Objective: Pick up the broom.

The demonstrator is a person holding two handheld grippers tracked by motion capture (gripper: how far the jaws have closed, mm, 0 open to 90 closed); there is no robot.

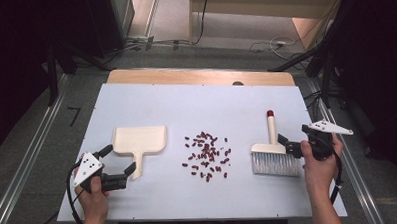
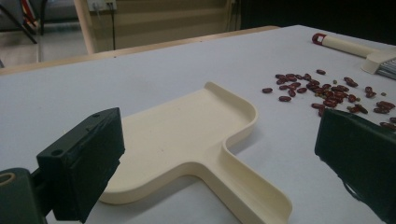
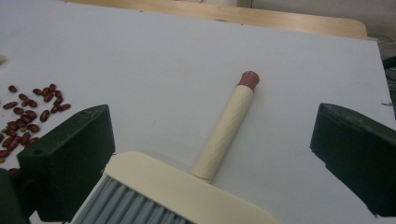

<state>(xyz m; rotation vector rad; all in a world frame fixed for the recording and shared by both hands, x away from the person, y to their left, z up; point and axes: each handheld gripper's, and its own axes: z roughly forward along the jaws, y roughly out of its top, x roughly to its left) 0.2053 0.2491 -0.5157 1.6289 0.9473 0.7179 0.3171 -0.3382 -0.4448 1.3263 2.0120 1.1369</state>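
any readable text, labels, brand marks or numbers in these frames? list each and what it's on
None readable in the three views.
Dustpan: plain cream, no mark.
Brush: plain cream handle with a red cap, no print.
Left gripper and right gripper: grey plates carry only holes, no lettering; black fingers unmarked.
White table: no writing.
Black mark on the floor left of the table: a bent line, not legible as a character.

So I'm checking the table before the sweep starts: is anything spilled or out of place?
Yes: red beans lie scattered loose on the white tabletop, between the cream dustpan and the hand brush. Both tools lie flat and look undamaged. The left gripper and right gripper are open, holding nothing.
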